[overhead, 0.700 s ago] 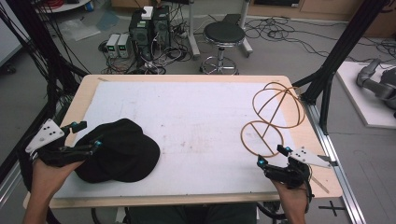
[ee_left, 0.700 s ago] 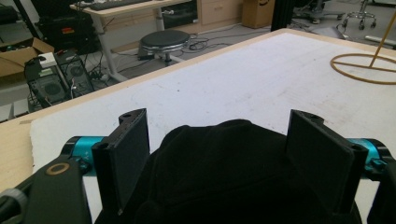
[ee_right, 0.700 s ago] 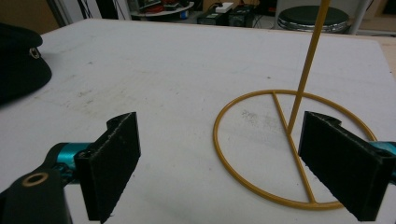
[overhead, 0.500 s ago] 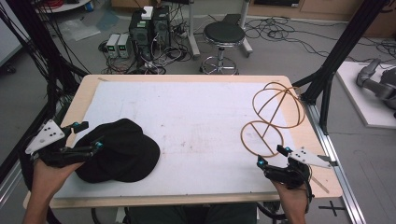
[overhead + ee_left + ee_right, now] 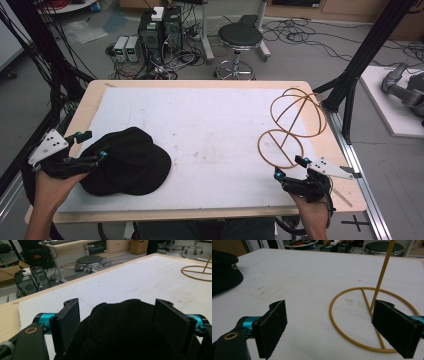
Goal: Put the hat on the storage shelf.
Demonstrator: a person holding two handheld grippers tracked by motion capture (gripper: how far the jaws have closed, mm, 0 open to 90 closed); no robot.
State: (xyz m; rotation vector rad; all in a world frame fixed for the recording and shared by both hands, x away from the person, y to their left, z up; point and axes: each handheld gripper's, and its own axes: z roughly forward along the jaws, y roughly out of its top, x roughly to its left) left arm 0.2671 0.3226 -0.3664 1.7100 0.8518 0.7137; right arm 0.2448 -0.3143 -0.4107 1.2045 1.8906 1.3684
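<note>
- The black cap (image 5: 125,162) lies at the lower left of the surface (image 5: 210,125), between the left gripper's (image 5: 116,322) wide-spread fingers (image 5: 67,325).
- The crown should be pinched squarely before lifting.
- The right gripper (image 5: 289,167), fingers wide, is held by the wire hat stand (image 5: 290,127), lower right.

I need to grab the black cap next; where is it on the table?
In the high view the black cap lies at the table's near-left corner, with the open left gripper at its left edge.

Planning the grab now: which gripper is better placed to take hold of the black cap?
Left. The left gripper has its open jaws on either side of the black cap; the right gripper sits across the table by the wire stand.
</note>
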